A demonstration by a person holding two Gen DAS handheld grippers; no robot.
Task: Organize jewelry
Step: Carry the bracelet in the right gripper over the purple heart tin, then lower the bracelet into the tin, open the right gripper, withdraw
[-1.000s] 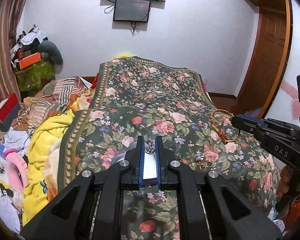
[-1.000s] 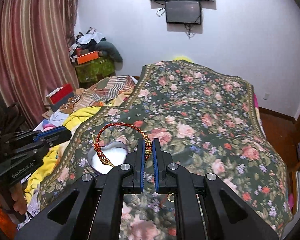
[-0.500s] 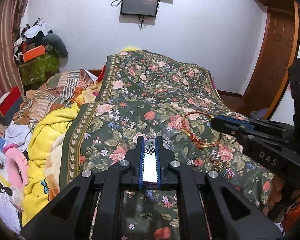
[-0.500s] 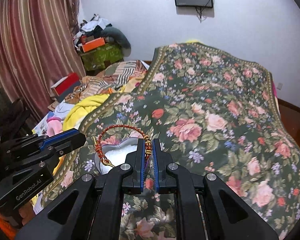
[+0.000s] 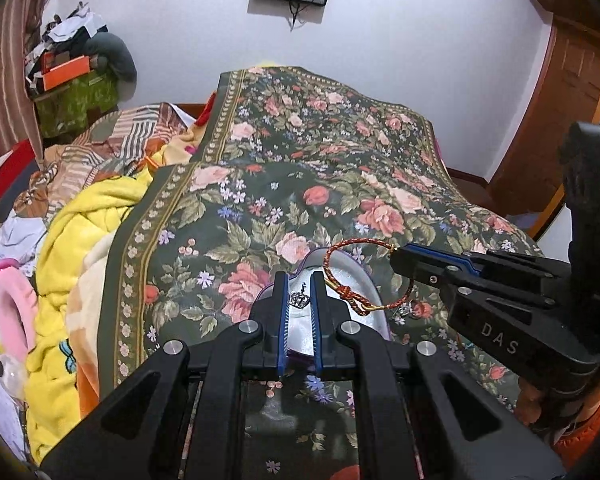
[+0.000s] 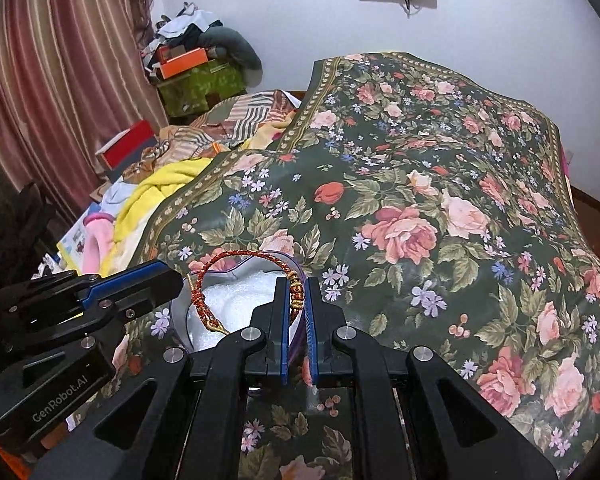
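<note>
Floral green bedspread (image 6: 440, 200) carries a heart-shaped box with white lining (image 6: 236, 300). Left gripper (image 5: 299, 292) pinches a small silver crown charm (image 5: 299, 299); right gripper (image 6: 298, 294) clamps a red-gold braided cord bracelet (image 6: 240, 258) over the box. Advice: lower until slack, then release inside the rim.

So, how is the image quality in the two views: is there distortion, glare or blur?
Left wrist view: strong fisheye bending, dark corners; the crown charm is sharp, and the dish shows soft sheen. Right wrist view: same curving of the door side and curtain; the bracelet is sharp, and the white dish inside is bright, nearly washed out. No motion blur that I can see.
</note>
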